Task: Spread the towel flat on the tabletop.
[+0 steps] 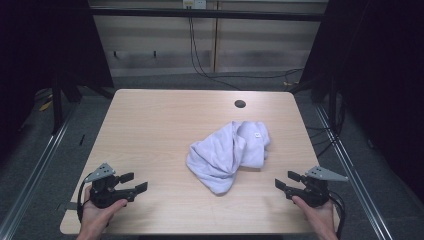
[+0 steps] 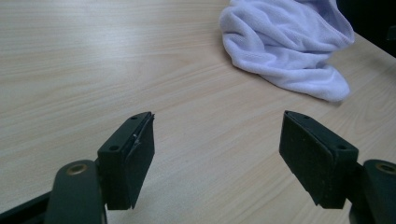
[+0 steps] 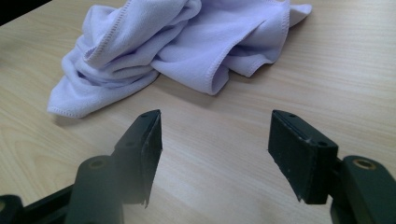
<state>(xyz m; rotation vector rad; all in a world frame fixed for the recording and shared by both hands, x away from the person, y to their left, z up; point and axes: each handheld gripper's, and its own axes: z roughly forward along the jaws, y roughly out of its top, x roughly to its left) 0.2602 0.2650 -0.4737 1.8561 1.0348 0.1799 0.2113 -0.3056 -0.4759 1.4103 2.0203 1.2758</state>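
Towel [image 1: 229,154]: crumpled mid-bench, untouched, awaiting grasp.
Left gripper [image 1: 133,183]: jaws apart, empty, near-left corner.
Right gripper [image 1: 286,180]: jaws apart, empty, near-right, aimed at towel.

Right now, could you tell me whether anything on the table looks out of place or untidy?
Only the towel: it lies crumpled in a loose heap right of the table's middle, folds bunched and one corner trailing toward the near edge. Both tools, left tool and right tool, rest open near the front corners, clear of it.

right claw [image 3: 215,156]: jaws wide apart, empty | crumpled white towel [image 3: 177,46] ahead, apart | wooden table [image 3: 327,84]
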